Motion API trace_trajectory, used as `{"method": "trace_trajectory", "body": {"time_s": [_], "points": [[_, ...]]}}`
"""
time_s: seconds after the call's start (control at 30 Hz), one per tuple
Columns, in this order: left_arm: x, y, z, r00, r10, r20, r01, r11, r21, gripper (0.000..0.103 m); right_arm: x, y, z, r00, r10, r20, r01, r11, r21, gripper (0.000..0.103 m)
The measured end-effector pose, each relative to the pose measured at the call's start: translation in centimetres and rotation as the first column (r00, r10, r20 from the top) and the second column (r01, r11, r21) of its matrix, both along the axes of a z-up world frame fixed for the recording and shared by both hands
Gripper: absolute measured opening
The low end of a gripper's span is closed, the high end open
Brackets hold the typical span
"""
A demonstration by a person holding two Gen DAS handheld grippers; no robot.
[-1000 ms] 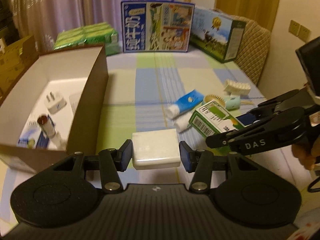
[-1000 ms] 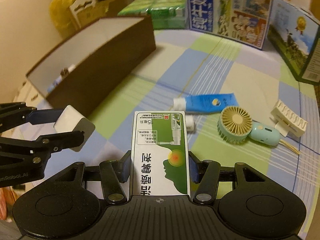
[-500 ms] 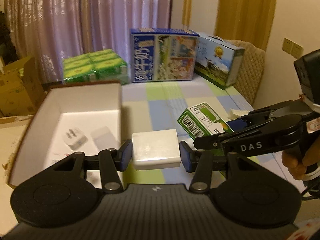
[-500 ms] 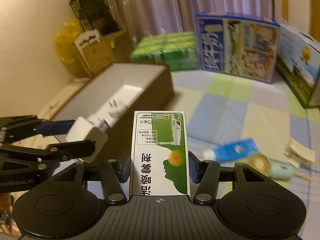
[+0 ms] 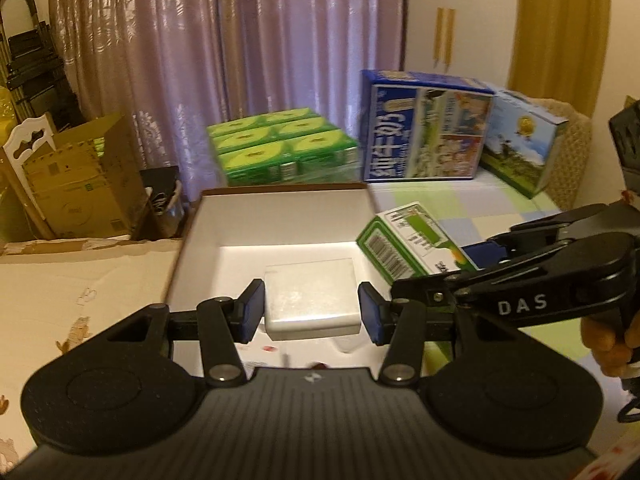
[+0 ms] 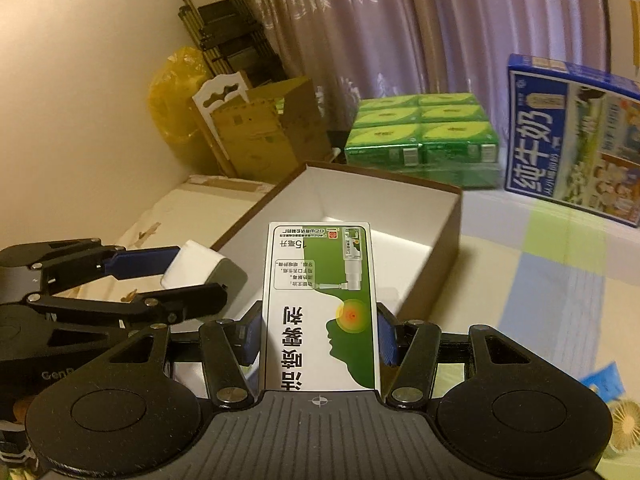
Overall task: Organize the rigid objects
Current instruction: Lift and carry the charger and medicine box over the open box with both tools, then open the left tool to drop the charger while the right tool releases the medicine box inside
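My left gripper is shut on a white rectangular block and holds it above the open brown box with a white inside. My right gripper is shut on a green and white medicine carton, held in the air just right of the box's near end. In the left wrist view the carton and the right gripper sit to the right of the block. In the right wrist view the left gripper with the white block is at the left.
A pack of green cartons, a blue milk box and a second printed box stand behind the brown box. Cardboard boxes and a yellow bag lie at the left. A small fan lies on the checked cloth.
Both grippers have risen and moved left with their loads. The white block now hangs over the inside of the brown box, and the carton is beside the box's right wall.
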State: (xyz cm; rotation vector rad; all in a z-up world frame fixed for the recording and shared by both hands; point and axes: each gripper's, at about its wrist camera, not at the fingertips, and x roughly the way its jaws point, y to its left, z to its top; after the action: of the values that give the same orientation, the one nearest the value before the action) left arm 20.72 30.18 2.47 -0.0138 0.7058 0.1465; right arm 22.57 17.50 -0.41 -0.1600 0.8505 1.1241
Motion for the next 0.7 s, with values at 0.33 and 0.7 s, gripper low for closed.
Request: {"method": "trace_trajectory", "body": {"time_s": [0.33,0.7], "points": [[7.7,6.7,-3.4,0.995,-0.015,-0.099,0.016,1.000,0.010,0.045,4.5,7.1,-4.0,0.998,-0.025,0.049,0.031,0.990,-0.140,0.052],[16.0,9.7,-7.4,0.979,-0.075,-0.191,0.083,0.996,0.034,0.046,10.4,12.3,-7.8,0.995,-0.062,0.077,0.079,0.968,-0.239,0.052]]}}
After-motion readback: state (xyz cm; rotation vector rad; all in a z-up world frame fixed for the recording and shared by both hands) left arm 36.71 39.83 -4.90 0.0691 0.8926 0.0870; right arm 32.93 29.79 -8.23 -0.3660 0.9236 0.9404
